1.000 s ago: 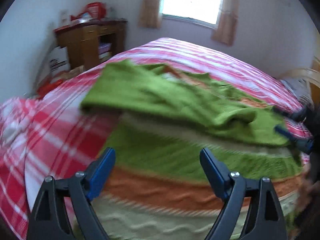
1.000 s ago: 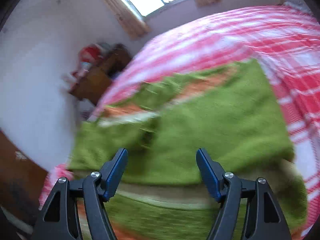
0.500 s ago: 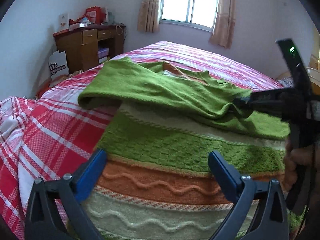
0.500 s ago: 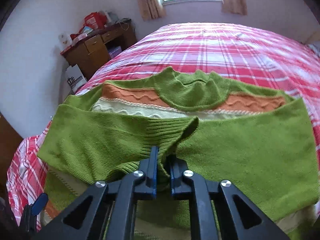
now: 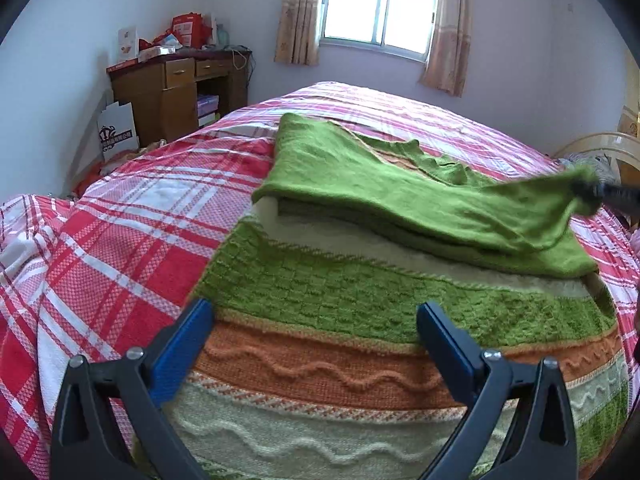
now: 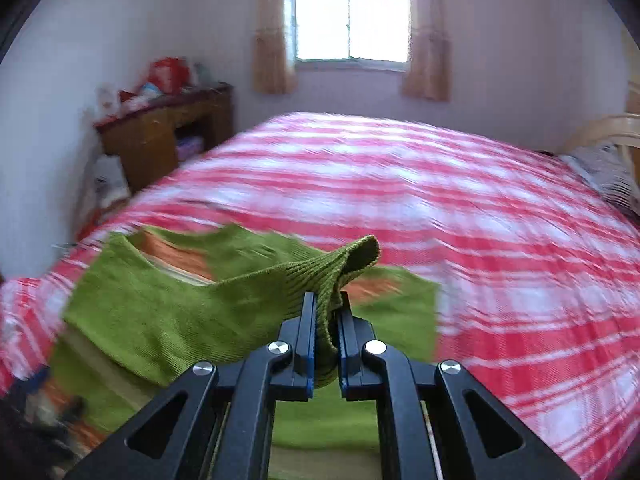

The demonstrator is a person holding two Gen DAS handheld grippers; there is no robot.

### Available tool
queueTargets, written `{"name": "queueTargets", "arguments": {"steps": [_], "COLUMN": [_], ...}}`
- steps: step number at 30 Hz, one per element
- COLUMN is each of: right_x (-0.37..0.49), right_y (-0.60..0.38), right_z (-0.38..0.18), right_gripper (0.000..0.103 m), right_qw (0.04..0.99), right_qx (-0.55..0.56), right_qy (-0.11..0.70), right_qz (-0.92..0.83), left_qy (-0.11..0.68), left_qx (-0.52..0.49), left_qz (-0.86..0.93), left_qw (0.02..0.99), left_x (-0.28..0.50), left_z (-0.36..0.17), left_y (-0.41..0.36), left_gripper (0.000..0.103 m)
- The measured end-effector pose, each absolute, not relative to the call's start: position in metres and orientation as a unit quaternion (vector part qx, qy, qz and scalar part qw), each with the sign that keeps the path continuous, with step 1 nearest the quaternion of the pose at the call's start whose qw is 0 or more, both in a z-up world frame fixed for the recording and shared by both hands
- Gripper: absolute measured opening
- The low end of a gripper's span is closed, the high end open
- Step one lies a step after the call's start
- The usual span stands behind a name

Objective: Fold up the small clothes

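while clamped on the sleeve cuff (image 6: 352, 256), right gripper (image 6: 325, 312) raised.

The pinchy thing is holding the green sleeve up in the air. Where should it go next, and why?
Probably sideways across the sweater, then down. The right gripper is shut on the sleeve cuff, lifted off the bed. The sleeve hangs stretched, not yet flat. The left gripper waits open over the hem.
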State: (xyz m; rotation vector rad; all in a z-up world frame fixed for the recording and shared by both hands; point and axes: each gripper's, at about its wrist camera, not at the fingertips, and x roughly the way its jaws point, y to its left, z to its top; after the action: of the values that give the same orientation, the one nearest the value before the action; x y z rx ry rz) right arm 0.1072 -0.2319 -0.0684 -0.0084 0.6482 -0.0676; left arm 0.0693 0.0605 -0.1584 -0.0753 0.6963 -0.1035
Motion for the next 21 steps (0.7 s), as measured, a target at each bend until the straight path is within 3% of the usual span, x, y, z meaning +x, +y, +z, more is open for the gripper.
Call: {"name": "queueTargets", "arguments": {"steps": [6,7,9,14,18,21], "right_x": [0.114,0.113,0.110,0.067,0.041,0.057], "right_y": [-0.251,-0.250,-0.253,-0.286,-0.292,-0.261], "right_z": [-0.129,-0.126,-0.123,-0.102,-0.089,-0.090], "right_gripper": [0.012,0.024,0.037,0.038,0.038,0.038], "right_qw": [0.914,0.916,0.915,0.906,0.933,0.940], "right_qx": [-0.018,-0.022,-0.025,0.027,0.110,0.078], "right_qy": [0.401,0.395,0.391,0.336,0.303,0.326], "right_qz": [-0.060,-0.069,-0.090,-0.256,-0.160,-0.066], "left_qy": [0.345,0.345,0.345,0.345,0.346,0.347], "left_qx": [-0.026,-0.026,-0.026,-0.025,-0.015,-0.016], "left_qz": [-0.043,-0.043,-0.043,-0.042,-0.035,-0.036], "left_qw": [0.937,0.937,0.937,0.937,0.937,0.937], "left_x": [0.070,0.070,0.070,0.071,0.071,0.071], "left_z": [-0.159,-0.159,-0.159,-0.159,-0.159,-0.159], "left_y": [0.056,0.056,0.056,0.056,0.054,0.054], "left_gripper": [0.103,0.103,0.103,0.103,0.103,0.103]}}
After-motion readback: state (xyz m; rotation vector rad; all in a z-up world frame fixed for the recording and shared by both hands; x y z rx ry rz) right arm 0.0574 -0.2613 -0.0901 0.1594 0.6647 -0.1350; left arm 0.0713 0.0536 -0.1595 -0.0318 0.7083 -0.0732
